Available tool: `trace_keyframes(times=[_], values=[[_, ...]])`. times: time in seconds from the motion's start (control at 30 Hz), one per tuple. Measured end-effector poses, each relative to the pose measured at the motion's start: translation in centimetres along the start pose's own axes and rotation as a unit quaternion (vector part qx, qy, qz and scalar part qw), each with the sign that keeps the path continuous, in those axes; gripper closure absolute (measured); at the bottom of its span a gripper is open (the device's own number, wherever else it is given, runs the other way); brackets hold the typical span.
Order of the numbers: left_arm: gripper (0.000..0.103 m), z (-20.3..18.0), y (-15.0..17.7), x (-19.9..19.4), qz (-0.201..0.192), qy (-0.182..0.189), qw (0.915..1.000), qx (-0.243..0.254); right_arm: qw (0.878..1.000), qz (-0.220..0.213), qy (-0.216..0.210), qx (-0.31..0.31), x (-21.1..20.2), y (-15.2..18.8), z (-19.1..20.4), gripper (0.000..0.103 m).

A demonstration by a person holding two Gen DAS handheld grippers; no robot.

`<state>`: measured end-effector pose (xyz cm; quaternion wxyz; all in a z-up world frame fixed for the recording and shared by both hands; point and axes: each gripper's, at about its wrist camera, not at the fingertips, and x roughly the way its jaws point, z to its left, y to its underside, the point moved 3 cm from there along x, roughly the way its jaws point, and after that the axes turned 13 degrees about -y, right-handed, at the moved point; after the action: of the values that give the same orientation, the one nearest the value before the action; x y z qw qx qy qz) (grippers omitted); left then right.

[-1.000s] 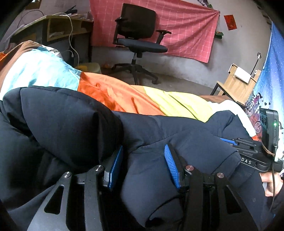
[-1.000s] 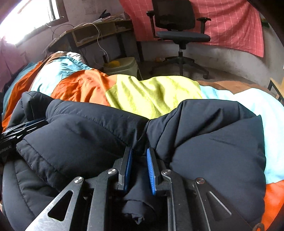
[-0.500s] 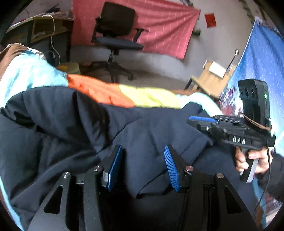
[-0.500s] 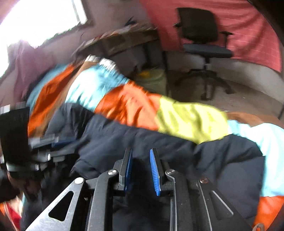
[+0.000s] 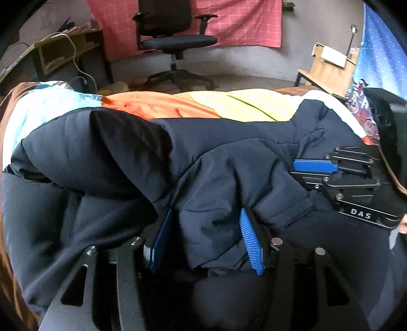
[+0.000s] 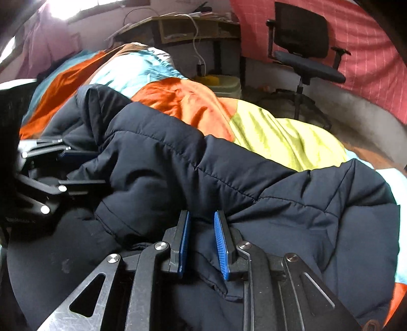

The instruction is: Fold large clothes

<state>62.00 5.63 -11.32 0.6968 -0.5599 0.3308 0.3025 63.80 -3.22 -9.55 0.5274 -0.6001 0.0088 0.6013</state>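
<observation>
So the dark navy puffer jacket is bunched up in a thick heap on the bed, lying across the near edge of the patchwork bedspread with its orange, yellow and light blue blocks. One padded fold is flopped over the rest, stitching lines showing on top.

Left tongs have a fat wad of the jacket clamped between the blue pads, fabric filling the whole gap. Right tongs are pinched on a thinner fold of the same jacket near its lower hem, pads much closer together. Each one shows up off to the side in the other's camera, buried in the jacket.

Past the bed's far edge there's a black office chair, a cluttered desk and a pink checked cloth on the wall.
</observation>
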Motion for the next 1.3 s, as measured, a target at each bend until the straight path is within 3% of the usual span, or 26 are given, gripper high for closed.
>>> trace_keyframes(times=[0.07, 0.17, 0.3, 0.4, 0.47, 0.57, 0.67, 0.83, 0.97, 1.03, 1.1, 1.2, 1.3], values=[[0.054, 0.1, 0.2, -0.5, -0.005, 0.001, 1.0, -0.005, 1.0, -0.004, 0.005, -0.005, -0.1, -0.1, 0.1, 0.083], [0.054, 1.2, 0.4, -2.7, -0.025, 0.035, 0.9982, -0.042, 0.999, -0.04, -0.008, -0.001, -2.6, 0.3, 0.4, 0.084], [0.054, 3.2, -0.5, -6.8, -0.121, 0.057, 0.9857, -0.103, 0.996, -0.09, -0.007, 0.011, -6.4, 0.9, -0.1, 0.084], [0.054, 3.6, -2.5, -6.8, -0.137, 0.044, 0.9826, -0.117, 0.993, -0.11, 0.016, 0.03, -7.4, 0.8, -1.0, 0.084], [0.054, 4.3, -4.1, -5.2, -0.119, 0.021, 0.9834, -0.136, 0.99, -0.124, 0.036, 0.064, -8.1, 0.9, -2.4, 0.084], [0.054, 6.1, -5.3, -1.9, -0.054, -0.007, 0.9814, -0.184, 0.985, -0.126, 0.03, 0.111, -8.2, 1.2, -4.4, 0.087], [0.055, 7.2, -4.8, 0.2, -0.008, -0.004, 0.9765, -0.215, 0.984, -0.124, 0.027, 0.121, -7.9, 1.8, -5.1, 0.087], [0.055, 7.7, -3.7, 2.5, 0.014, 0.008, 0.9736, -0.228, 0.98, -0.12, -0.008, 0.158, -6.4, 2.8, -6.8, 0.087], [0.055, 7.4, -4.0, -0.3, -0.01, 0.008, 0.9757, -0.219, 0.978, -0.129, -0.02, 0.165, -7.5, 2.8, -6.8, 0.087], [0.055, 6.9, -3.9, -3.3, -0.053, 0.052, 0.9726, -0.22, 0.98, -0.132, 0.001, 0.151, -8.7, 2.6, -5.9, 0.084], [0.054, 5.5, -4.0, -6.3, -0.09, 0.089, 0.9735, -0.19, 0.982, -0.131, 0.02, 0.134, -8.9, 2.2, -5.0, 0.081], [0.053, 1.8, -4.6, -7.3, -0.075, 0.123, 0.9839, -0.106, 0.985, -0.125, 0.025, 0.118, -9.2, 2.1, -3.9, 0.075], [0.053, -0.9, -3.8, -6.3, -0.033, 0.097, 0.9944, -0.028, 0.988, -0.11, 0.037, 0.101, -9.1, 2.4, -3.5, 0.069]])
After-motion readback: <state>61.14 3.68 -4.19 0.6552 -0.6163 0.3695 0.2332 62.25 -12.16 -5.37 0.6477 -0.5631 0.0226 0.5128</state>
